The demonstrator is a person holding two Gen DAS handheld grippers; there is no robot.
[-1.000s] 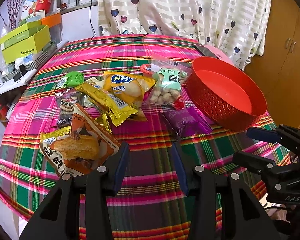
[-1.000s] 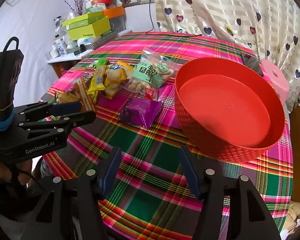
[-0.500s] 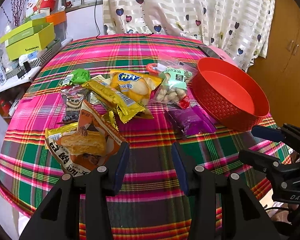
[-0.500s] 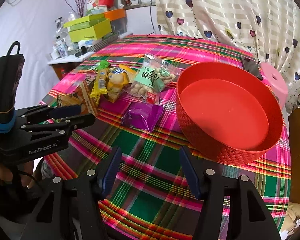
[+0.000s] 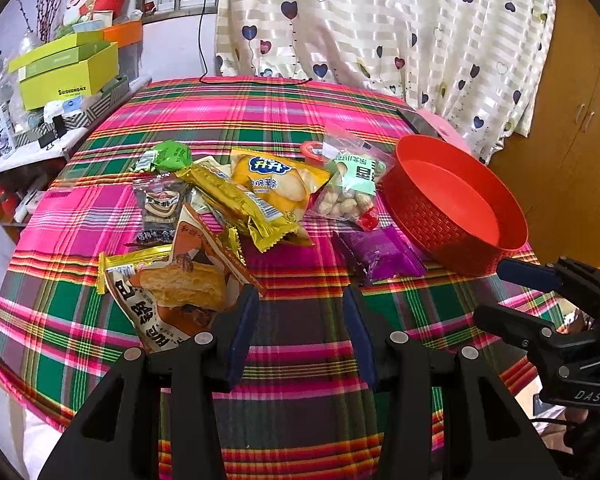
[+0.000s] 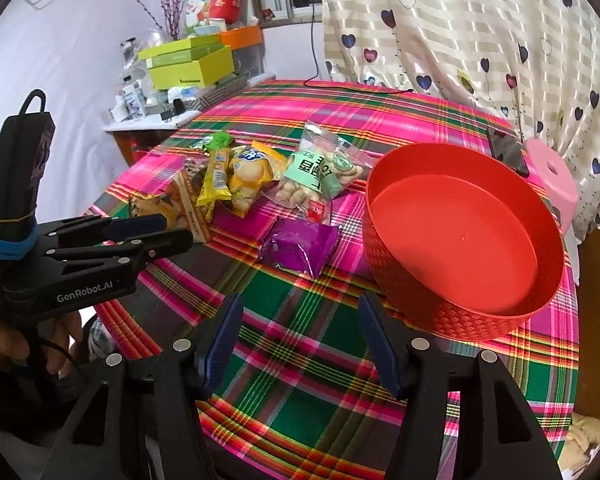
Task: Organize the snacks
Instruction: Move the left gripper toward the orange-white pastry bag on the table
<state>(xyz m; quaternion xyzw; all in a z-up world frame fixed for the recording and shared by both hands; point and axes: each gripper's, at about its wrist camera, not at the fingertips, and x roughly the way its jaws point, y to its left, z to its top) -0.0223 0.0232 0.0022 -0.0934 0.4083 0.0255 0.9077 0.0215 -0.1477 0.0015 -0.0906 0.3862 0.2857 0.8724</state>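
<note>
Hovering over the near edge of the plaid-covered worktop (image 5: pixel 300 120), the left hand-held gripper (image 5: pixel 298 300) has its blue-padded fingers apart with nothing between them, only tablecloth showing in the gap. The right hand-held gripper (image 6: pixel 300 308) is the same story: fingers spread, nothing held, poised above the cloth just in front of the red basket (image 6: pixel 396 272).

That red basket is the anchor here, round, woven-look wall, and bare inside. Just left of it lies a purple packet (image 6: pixel 298 250), flat on the cloth and close to the basket's wall. Behind the purple packet, also near the basket's left side, sits a clear bag of nuts (image 6: pixel 320 172) with a green label. Farther left of the basket comes the pile: a yellow cracker bag (image 5: pixel 276 180), a gold bar wrapper (image 5: pixel 236 200) lying across it, a dark packet (image 5: pixel 160 208), a small green sweet (image 5: pixel 168 158) at the far edge of the heap, and, farthest from the basket and nearest the left hand-held gripper, an orange pastry pack (image 5: pixel 180 288) whose corner touches the gripper's left finger in the view.

Behind the basket a dark phone (image 6: pixel 508 150) lies on the cloth beside a pink stool (image 6: pixel 552 180), with the heart-print curtain (image 6: pixel 460 20) beyond.
</note>
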